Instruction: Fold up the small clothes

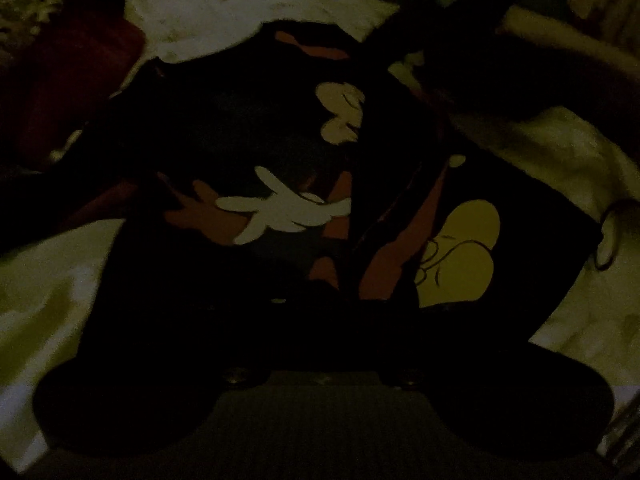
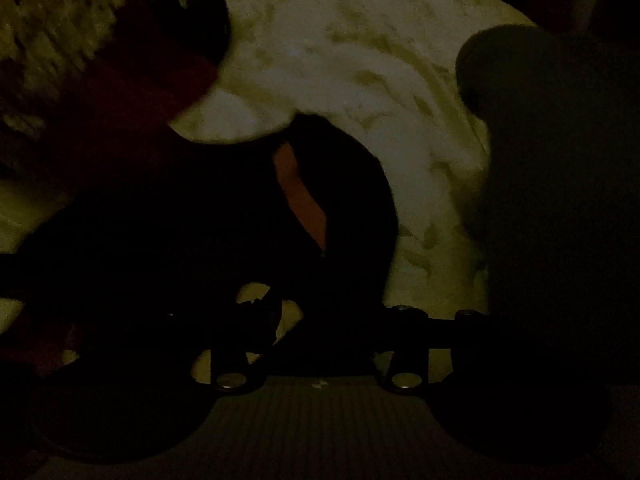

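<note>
Left wrist view: small black cartoon-print garment (image 1: 280, 168), spread on pale patterned bedsheet (image 1: 224, 4), one side apparently folded over the middle. Left gripper (image 1: 320, 320) closed at near hem, probably pinching cloth for the next fold, though darkness hides contact. Right gripper (image 2: 320, 320) jaws parted over garment edge, nothing visibly held
</note>
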A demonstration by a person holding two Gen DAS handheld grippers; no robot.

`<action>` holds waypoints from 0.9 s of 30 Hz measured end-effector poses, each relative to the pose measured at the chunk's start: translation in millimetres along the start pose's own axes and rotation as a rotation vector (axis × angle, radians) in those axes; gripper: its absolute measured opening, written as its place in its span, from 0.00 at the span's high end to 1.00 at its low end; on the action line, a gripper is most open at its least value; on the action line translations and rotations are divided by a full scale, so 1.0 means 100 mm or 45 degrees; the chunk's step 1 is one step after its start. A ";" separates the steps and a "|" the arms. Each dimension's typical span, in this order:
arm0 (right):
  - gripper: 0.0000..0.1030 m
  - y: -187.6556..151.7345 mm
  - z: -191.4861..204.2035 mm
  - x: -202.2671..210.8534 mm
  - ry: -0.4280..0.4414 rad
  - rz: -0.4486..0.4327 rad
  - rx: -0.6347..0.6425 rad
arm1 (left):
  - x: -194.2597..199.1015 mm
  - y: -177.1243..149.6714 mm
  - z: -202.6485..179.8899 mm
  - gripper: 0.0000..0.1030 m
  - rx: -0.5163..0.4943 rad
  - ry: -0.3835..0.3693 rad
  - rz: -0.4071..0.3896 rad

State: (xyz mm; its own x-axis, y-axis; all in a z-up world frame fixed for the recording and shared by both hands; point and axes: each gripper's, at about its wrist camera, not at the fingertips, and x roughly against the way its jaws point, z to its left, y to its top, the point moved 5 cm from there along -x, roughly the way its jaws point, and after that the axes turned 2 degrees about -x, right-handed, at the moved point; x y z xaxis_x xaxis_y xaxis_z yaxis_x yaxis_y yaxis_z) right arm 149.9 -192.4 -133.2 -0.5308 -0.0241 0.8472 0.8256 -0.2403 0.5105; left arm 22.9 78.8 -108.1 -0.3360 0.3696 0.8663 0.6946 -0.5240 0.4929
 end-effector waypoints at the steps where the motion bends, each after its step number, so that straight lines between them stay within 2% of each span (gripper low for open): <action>1: 0.35 0.00 0.01 -0.05 -0.053 -0.004 0.024 | 0.05 0.01 0.04 0.93 0.021 0.000 -0.018; 2: 0.39 0.01 0.02 -0.07 -0.092 -0.011 0.044 | 0.10 0.02 0.08 0.94 0.041 0.003 -0.041; 3: 0.57 0.01 0.03 -0.08 -0.099 -0.017 0.061 | 0.18 0.03 0.13 0.94 0.070 0.017 -0.066; 4: 0.94 0.03 0.03 -0.07 -0.076 -0.026 0.074 | 0.25 0.03 0.19 0.94 0.100 0.030 -0.096; 6: 0.93 0.06 0.01 -0.04 -0.029 -0.051 0.068 | 0.45 0.02 0.31 0.95 0.167 0.059 -0.166; 8: 0.93 0.12 -0.03 0.09 0.048 -0.113 0.007 | 0.63 -0.03 0.42 0.95 0.214 0.101 -0.227; 11: 0.93 0.23 -0.07 0.30 0.106 -0.202 -0.024 | 0.89 -0.12 0.58 0.95 0.318 0.149 -0.309; 15: 0.93 0.35 -0.19 0.37 0.254 -0.199 -0.225 | 1.10 -0.25 0.73 0.95 0.400 0.207 -0.345; 19: 0.91 0.36 -0.18 0.19 0.193 -0.177 -0.226 | 1.15 -0.30 0.72 0.92 0.416 0.202 -0.342; 22: 0.72 0.36 -0.17 0.04 0.108 -0.214 -0.185 | 1.16 -0.32 0.71 0.91 0.431 0.224 -0.354; 26: 0.72 0.36 -0.05 -0.04 -0.016 -0.255 0.065 | 1.23 -0.40 0.65 0.91 0.390 0.179 -0.363; 27: 0.72 0.35 -0.06 -0.04 -0.025 -0.243 0.075 | 1.24 -0.41 0.61 0.91 0.377 0.145 -0.362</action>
State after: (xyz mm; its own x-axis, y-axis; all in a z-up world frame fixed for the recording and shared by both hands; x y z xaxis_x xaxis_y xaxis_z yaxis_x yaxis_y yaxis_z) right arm 179.6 -206.6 -119.9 -0.6753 0.0357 0.7367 0.7205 -0.1815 0.6693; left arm -8.1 193.2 -25.9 -0.5970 0.3717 0.7109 0.7114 -0.1644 0.6833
